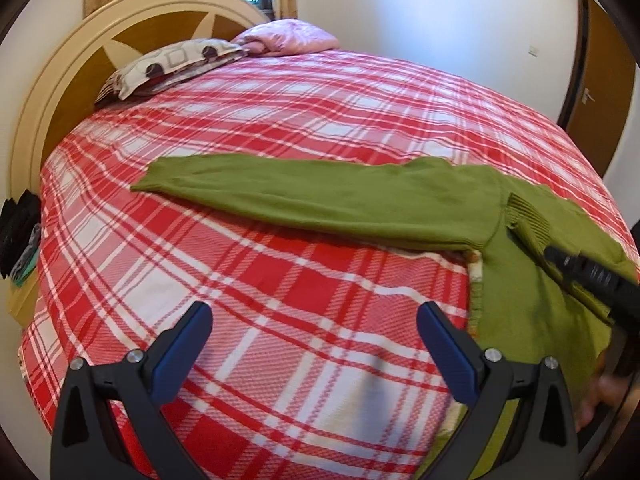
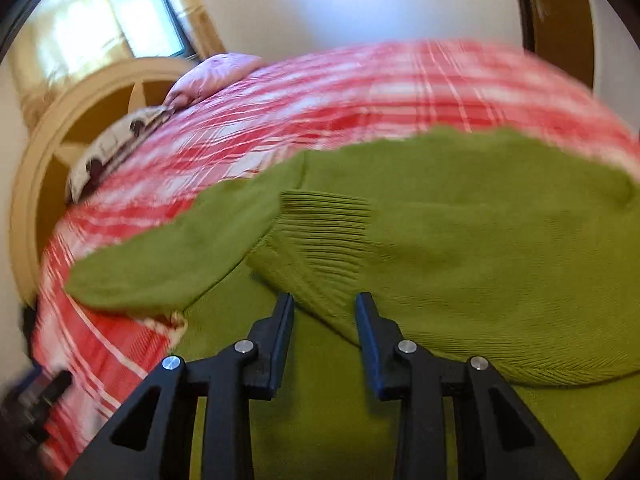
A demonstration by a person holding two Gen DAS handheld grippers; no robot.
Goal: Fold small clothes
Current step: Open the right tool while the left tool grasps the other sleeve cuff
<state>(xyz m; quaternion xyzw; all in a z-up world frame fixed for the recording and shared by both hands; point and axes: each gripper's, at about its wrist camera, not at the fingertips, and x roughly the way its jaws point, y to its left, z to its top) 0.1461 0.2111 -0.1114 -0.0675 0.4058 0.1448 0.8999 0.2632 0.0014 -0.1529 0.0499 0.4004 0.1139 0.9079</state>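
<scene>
Left black two-finger gripper with blue pads (image 1: 314, 320) hovers with its jaws spread wide, gripping nothing. Right black two-finger gripper (image 2: 325, 300) points forward, jaws parted narrowly, nothing pinched between the fingertips.

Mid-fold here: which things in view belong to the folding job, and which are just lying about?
Part of the job:
green sweater, one sleeve stretched out flat
left gripper, open over the bedspread
right gripper, open over the sweater

Just lying about:
plaid bedspread
patterned pillow
pink bedding
headboard
door
</scene>
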